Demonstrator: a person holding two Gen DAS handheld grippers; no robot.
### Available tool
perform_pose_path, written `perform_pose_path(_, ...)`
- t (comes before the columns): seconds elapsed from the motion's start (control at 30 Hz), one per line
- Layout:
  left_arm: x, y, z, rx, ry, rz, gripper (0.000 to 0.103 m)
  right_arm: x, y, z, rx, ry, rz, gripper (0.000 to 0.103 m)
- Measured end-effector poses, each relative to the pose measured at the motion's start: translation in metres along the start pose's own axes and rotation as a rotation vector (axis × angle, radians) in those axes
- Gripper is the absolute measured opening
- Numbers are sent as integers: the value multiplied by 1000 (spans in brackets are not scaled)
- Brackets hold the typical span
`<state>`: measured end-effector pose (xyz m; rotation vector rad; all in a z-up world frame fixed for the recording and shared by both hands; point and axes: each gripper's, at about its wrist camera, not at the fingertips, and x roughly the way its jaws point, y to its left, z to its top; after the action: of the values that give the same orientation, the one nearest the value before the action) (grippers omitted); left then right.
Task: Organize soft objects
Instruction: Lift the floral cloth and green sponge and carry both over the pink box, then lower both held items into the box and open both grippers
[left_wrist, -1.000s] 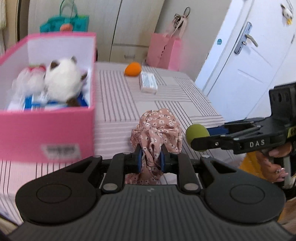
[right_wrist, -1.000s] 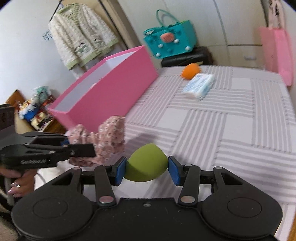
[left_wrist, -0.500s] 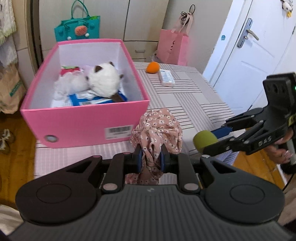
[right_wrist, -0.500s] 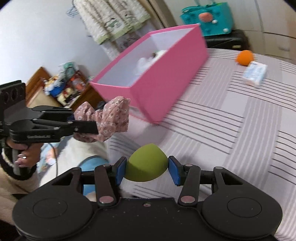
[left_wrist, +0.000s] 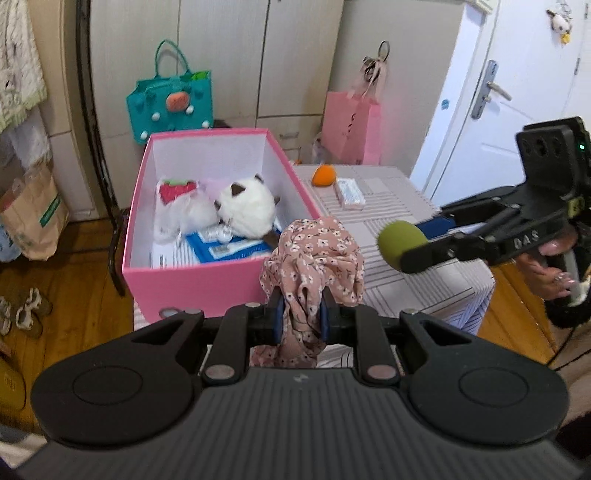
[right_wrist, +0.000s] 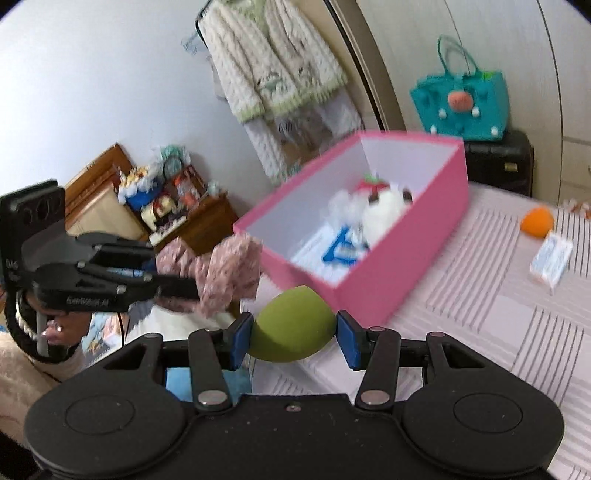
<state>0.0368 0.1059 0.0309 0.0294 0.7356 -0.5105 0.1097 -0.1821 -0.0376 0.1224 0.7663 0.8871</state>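
1. Striped grey-and-white cloth covers my one table (left_wrist: 388, 206), the largest thing here.
2. One pink cardboard box (left_wrist: 207, 291) with a white inside stands open on the table's left part.
3. Inside it I count one white plush cat with brown ears (left_wrist: 247, 210), one fluffy white toy with a red strawberry top (left_wrist: 177, 188) and one blue-and-white packet (left_wrist: 225, 251).
4. My left gripper (left_wrist: 300, 317) is pinched narrow on one pink floral fabric scrunchie (left_wrist: 314, 254), held up just before the box's near corner.
5. My right gripper (right_wrist: 293, 339) clamps one olive-green foam sponge (right_wrist: 291, 326) at half width, near the table's edge.
6. Far back lie one orange ball (left_wrist: 323, 174) and one small white tissue pack (left_wrist: 349, 189), side by side.
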Motion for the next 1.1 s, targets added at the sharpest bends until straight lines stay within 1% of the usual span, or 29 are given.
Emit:
perform_pose_path(0.1, -1, 3, 7, 12, -31, -13, 18, 1, 1, 12, -15, -49, 4, 55)
perform_pose_path(0.17, 1, 9, 14, 5, -56, -27, 18, 4, 2, 22, -40, -80, -12, 55)
perform_pose_path(0.27, 7, 26, 22, -48, -99, -47, 18, 14, 1, 36, -84, -104, -30, 55)
perform_pose_path(0.33, 15, 41, 25, -96, -113, -36, 18, 23, -4, 44, -104, -116, -52, 55)
perform_pose_path(0.4, 25, 56, 29, -118, -137, 11, 18, 33, -12, 50, -123, -124, -83, 55)
perform_pose_path(0.47, 38, 68, 33, -123, -162, 91, 18, 43, -18, 57, -142, -136, -109, 55)
perform_pose_path(0.53, 52, 74, 34, -120, -181, 192, 18, 55, -24, 65, -156, -141, -135, 55)
perform_pose_path(0.57, 58, 76, 34, -112, -188, 219, 18, 61, -27, 70, -158, -143, -143, 55)
perform_pose_path(0.63, 70, 81, 33, -104, -189, 236, 18, 74, -33, 78, -178, -144, -163, 55)
perform_pose_path(0.77, 94, 84, 35, -99, -154, 216, 20, 97, -47, 94, -195, -147, -233, 55)
perform_pose_path(0.83, 101, 82, 35, -77, -148, 242, 21, 109, -54, 103, -192, -107, -211, 55)
perform_pose_path(0.9, 107, 80, 33, -50, -155, 288, 21, 123, -58, 112, -147, -81, -185, 55)
perform_pose_path(0.97, 113, 77, 33, -33, -160, 320, 21, 137, -58, 120, -138, -59, -180, 55)
perform_pose_path(1.0, 115, 76, 33, -31, -165, 327, 21, 143, -56, 122, -148, -50, -192, 55)
perform_pose_path(1.07, 116, 74, 35, -33, -183, 338, 21, 154, -53, 126, -158, -45, -245, 57)
perform_pose_path(1.1, 115, 72, 35, -34, -195, 348, 21, 157, -55, 127, -153, -44, -252, 57)
